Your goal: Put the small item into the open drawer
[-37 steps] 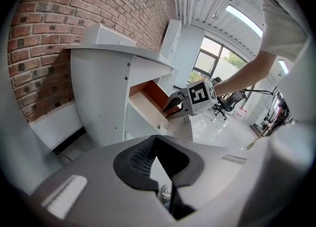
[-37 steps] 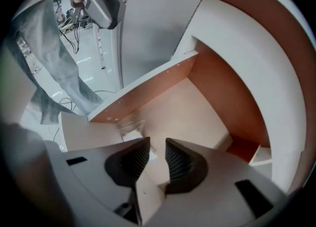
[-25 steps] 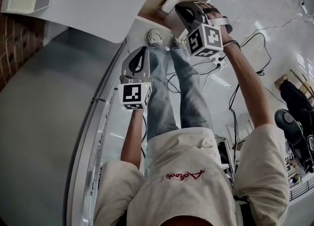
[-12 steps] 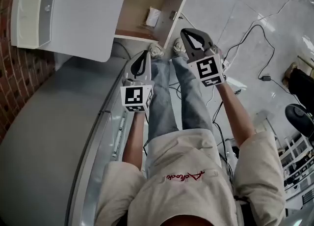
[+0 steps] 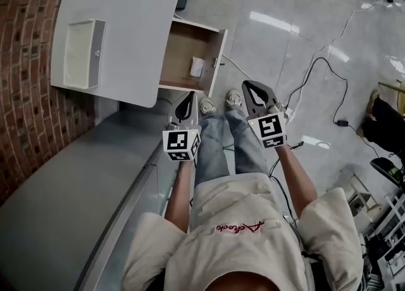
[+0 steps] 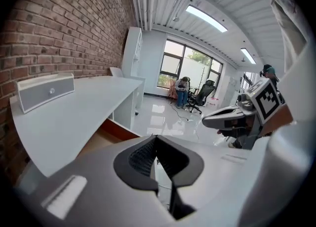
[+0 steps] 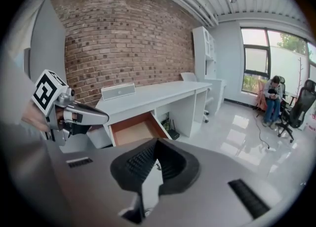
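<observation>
The wooden drawer (image 5: 185,60) stands pulled out of the white desk (image 5: 126,24). A small white item (image 5: 197,66) lies inside it near the front right corner. My left gripper (image 5: 190,97) hovers short of the drawer front, shut and empty. My right gripper (image 5: 249,86) is level with it, to the right of the drawer over the floor, also shut on nothing. In the right gripper view the open drawer (image 7: 132,129) lies ahead beyond the shut jaws (image 7: 156,145), and the left gripper (image 7: 79,115) is at the left. The left gripper view shows its jaws (image 6: 156,139) shut.
A white box (image 5: 81,54) lies on the desk top by the brick wall (image 5: 25,62). A grey curved counter (image 5: 63,188) runs along my left. Cables (image 5: 316,68) trail over the glossy floor. A seated person (image 7: 271,100) and office chairs are far off by the windows.
Both grippers have drawn back from the drawer toward my body, the right one coming down from over it. The view has pulled away, so the whole desk and drawer show.
</observation>
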Tool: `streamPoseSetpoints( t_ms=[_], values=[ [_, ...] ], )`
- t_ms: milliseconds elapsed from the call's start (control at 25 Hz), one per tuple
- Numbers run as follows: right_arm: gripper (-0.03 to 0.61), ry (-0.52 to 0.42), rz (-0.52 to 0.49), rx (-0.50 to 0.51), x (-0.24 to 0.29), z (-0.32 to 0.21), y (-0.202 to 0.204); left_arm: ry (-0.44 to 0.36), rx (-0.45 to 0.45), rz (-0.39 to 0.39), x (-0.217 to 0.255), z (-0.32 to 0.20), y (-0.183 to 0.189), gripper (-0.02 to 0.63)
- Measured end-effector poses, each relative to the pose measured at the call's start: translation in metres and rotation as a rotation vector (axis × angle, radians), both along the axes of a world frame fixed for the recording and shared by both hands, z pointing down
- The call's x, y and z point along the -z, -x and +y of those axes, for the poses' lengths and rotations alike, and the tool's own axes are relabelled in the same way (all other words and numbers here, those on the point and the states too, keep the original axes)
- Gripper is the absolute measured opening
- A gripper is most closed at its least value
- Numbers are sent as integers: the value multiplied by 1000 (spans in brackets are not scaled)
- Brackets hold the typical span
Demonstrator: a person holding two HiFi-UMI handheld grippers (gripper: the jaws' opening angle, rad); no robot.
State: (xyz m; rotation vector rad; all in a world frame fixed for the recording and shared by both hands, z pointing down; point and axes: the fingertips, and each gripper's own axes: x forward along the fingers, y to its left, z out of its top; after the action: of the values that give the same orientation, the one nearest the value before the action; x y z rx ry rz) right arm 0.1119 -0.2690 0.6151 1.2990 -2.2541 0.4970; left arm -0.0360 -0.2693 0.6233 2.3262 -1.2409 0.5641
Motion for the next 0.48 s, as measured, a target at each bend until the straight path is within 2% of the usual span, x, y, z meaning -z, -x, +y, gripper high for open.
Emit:
streamPoseSetpoints(
  t_ms=[120, 280, 480],
  values=[
    [12, -32, 12, -26, 34, -5, -8, -16, -6, 13, 31, -5, 1, 9],
    [12, -108, 26, -38, 77, -27, -11, -86, 2, 24, 73, -27, 6, 9],
    [12, -186, 23, -59, 132, -34, -4, -149, 35, 35, 129, -30, 23, 9]
  ],
)
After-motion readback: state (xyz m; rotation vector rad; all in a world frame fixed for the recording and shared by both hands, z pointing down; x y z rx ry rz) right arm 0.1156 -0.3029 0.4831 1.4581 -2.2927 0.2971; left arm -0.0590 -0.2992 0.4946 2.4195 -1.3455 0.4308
